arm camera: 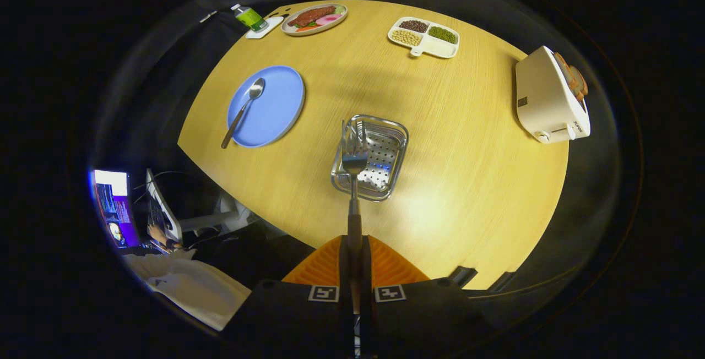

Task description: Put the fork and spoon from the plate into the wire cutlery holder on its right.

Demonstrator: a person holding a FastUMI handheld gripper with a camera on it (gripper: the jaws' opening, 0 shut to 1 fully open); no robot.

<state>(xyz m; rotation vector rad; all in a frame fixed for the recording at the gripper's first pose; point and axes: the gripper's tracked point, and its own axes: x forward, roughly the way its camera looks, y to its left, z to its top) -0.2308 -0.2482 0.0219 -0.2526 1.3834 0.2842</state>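
My tongs [355,260] pinch the fork [354,183] by its handle, tines hanging over the wire cutlery holder [370,156]; the spoon [242,112] lies on the blue plate [275,103], left of the holder.

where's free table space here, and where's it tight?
Bare wood: the wide patch between holder and toaster, and the middle strip between blue plate, holder and bean tray. Tight: the far edge, where bottle, food plate and bean tray line up. Gripper shut on fork, above the holder.
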